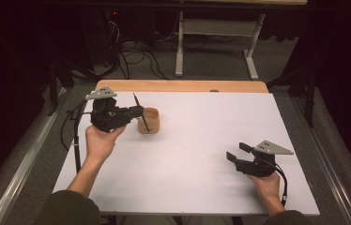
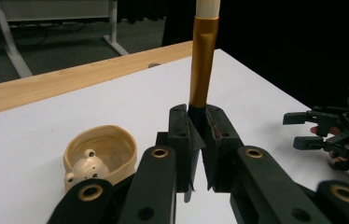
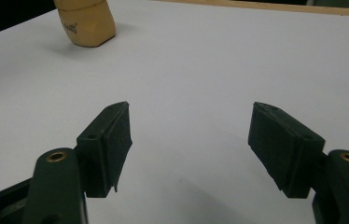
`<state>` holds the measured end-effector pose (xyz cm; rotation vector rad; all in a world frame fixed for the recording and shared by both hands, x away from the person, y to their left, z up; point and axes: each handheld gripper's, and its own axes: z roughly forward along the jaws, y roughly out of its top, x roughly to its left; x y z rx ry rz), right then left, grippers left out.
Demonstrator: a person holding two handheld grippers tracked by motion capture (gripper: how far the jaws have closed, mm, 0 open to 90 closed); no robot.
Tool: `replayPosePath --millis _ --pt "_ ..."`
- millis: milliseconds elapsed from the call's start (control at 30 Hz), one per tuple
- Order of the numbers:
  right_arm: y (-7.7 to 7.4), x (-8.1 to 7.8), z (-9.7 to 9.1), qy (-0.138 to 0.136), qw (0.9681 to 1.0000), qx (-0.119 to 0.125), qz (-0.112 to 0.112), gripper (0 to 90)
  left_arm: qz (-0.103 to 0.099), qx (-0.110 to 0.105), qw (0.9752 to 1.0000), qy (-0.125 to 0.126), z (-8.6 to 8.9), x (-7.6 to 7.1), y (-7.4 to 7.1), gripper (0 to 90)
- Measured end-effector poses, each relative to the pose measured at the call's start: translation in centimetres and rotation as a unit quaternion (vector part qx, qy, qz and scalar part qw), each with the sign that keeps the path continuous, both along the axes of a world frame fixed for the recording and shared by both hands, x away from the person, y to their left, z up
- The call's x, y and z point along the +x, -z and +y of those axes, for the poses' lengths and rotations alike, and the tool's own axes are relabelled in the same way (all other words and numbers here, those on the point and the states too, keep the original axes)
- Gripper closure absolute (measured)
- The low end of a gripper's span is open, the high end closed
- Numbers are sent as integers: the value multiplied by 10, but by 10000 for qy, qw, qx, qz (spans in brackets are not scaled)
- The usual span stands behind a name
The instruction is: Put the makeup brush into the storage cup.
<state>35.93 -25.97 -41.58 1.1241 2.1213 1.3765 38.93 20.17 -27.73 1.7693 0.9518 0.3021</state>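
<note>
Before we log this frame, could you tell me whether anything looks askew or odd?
Nothing stands out. The left tongs grip a brush beside the upright tan cup; the right tongs are open above the bare white table.

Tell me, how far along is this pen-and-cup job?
Done so far: the left gripper has its jaws shut on the pen and holds it upright above the table. In hand: the pen sits beside the tan cup, its lower end close to the rim. Probably left: lowering it into the cup, which looks like the aim, and letting go. The right gripper waits open, off to the side.
</note>
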Motion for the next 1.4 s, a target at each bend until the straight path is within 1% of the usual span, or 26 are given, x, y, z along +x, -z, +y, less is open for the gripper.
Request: replayPosePath --millis 300,500,600,833,933,1400 --pt "0 0 0 -7 10000 -8 -5 319 11 140 9999 -82 -4 12 -6 824" --pt "0 0 0 -1 10000 9 -5 319 24 184 9998 -121 -6 19 -8 824" --pt "0 0 0 -19 10000 3 -24 319 27 192 9997 -145 -7 22 -7 824" --pt "0 0 0 1 10000 34 -1 318 108 220 9995 -215 -7 28 -4 824" --pt "0 0 0 -12 10000 23 -25 319 127 218 9994 -242 -6 30 -3 823" --pt "0 0 0 -10 10000 27 -30 319 204 324 9987 -346 -10 40 -1 824"
